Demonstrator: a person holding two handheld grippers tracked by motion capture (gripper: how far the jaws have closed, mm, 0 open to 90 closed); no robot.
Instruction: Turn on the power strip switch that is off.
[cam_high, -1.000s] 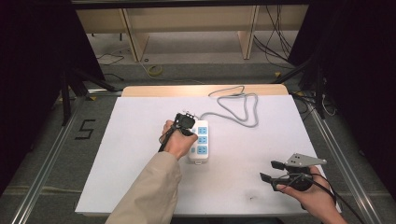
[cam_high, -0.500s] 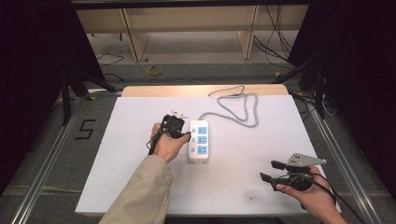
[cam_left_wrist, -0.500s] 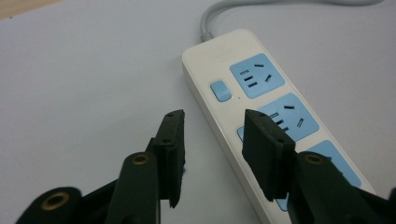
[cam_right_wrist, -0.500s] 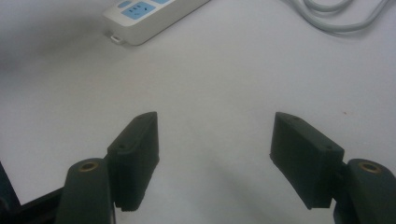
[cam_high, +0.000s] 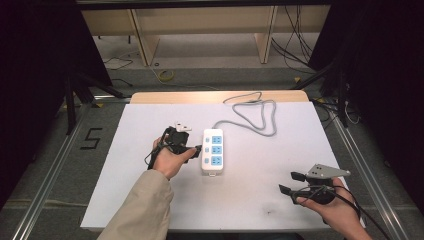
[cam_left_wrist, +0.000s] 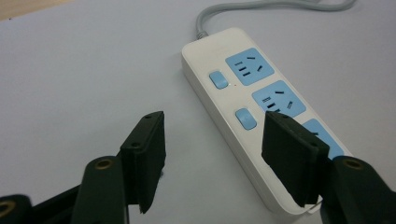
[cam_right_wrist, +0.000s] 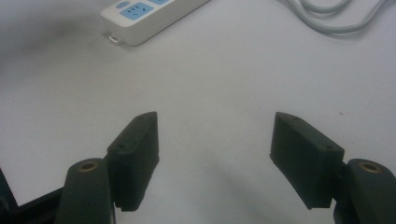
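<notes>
Left gripper (cam_high: 196, 148), jaws apart, is sitting just beside the white plastic power strip (cam_high: 212, 151) with blue sockets, which is lying lengthwise away from the person; right gripper (cam_high: 289, 183), also apart, is resting well off.

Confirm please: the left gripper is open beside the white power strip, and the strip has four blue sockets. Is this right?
Not quite. The power strip has three blue sockets, not four, as the high view shows. The rest holds: the left gripper is open beside it.

High view – overhead, facing forward and down across the table (cam_high: 150, 200). Gripper views – low, close over the tabletop; both share the strip (cam_left_wrist: 243, 107) with the high view.
</notes>
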